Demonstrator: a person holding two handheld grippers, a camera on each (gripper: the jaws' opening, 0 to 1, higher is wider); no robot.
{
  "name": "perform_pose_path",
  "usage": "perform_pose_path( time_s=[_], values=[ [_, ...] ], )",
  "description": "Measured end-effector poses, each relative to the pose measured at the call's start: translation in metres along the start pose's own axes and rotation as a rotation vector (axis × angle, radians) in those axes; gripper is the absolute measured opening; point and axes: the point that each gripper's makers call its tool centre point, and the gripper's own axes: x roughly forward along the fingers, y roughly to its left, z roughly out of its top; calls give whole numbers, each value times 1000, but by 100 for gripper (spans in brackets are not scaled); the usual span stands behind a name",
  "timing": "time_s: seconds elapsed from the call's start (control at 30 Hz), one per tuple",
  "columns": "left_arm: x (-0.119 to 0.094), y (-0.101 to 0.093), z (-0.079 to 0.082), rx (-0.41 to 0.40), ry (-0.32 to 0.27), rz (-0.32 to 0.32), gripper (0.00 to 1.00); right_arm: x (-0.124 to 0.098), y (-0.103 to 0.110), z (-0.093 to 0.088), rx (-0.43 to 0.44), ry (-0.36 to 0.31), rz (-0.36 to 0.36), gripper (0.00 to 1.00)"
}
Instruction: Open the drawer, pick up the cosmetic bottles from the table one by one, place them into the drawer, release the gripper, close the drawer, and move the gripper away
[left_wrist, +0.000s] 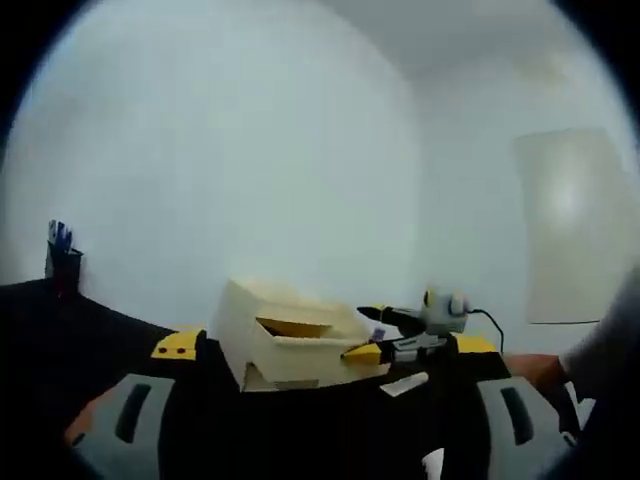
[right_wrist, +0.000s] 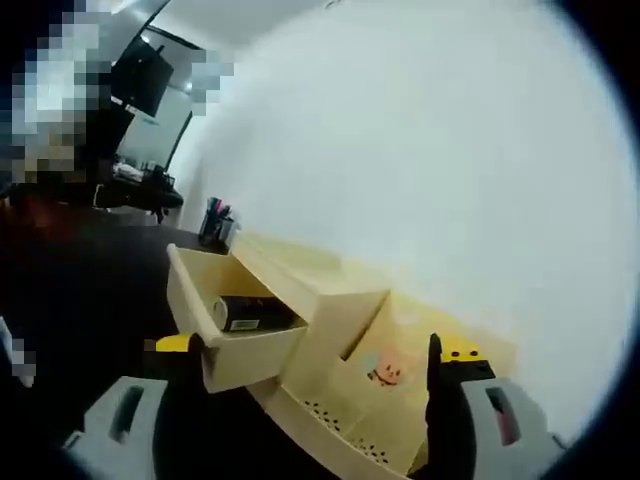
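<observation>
Now bottle (right_wrist: 252, 313) in open drawer (right_wrist: 222, 350); right hand-held gripper (right_wrist: 310, 385) spread wide, empty, just before it.

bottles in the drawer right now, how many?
1. A dark bottle lies on its side in the open drawer, near its front, in the right gripper view. The drawer's walls may hide more.
</observation>
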Motion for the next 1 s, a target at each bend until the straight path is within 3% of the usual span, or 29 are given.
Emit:
perform_pose_path(
  time_s=[0.3, 0.7, 1.0],
  values=[
    [5, 5, -19, 68, 98, 21, 95, 4, -1, -1, -13, 6, -19, 87],
    [6, 0, -28, 88, 127, 36, 93, 19, -14, -5, -21, 19, -48, 86],
    [10, -4, -33, 111, 152, 18, 91, 18, -7, -5, -19, 25, -73, 85]
  ],
)
